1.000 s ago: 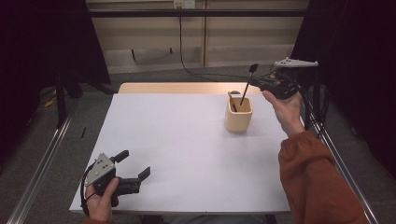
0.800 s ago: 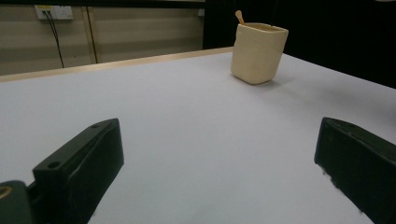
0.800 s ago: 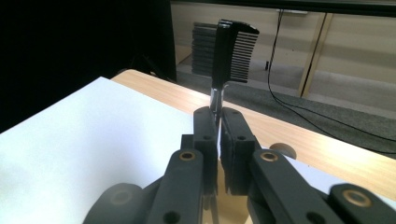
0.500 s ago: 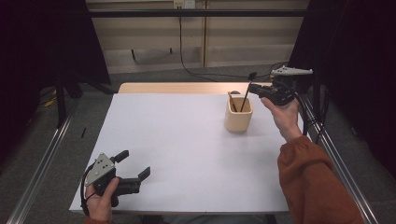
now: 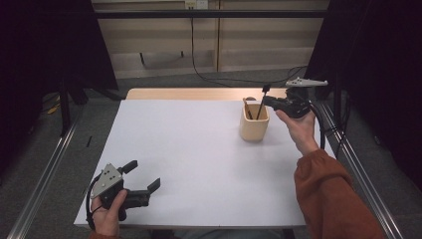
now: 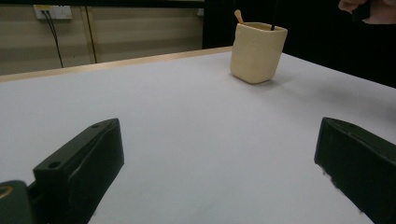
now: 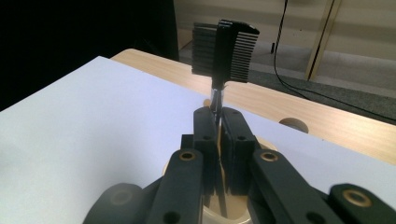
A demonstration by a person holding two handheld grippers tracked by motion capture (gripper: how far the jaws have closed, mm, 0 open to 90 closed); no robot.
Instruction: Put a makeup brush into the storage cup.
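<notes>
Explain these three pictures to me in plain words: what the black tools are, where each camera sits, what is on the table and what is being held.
A person holds a hand-operated two-jaw gripper in each hand. The high view looks down on the white table. The other two cameras ride on the grippers and look along their jaws. The left gripper rests near the table's front corner, jaws open with nothing between them. The right gripper is shut on the thin handle of a small black comb-brush, whose lower end reaches into a cream cup. A light wooden stick also stands in that cup.
</notes>
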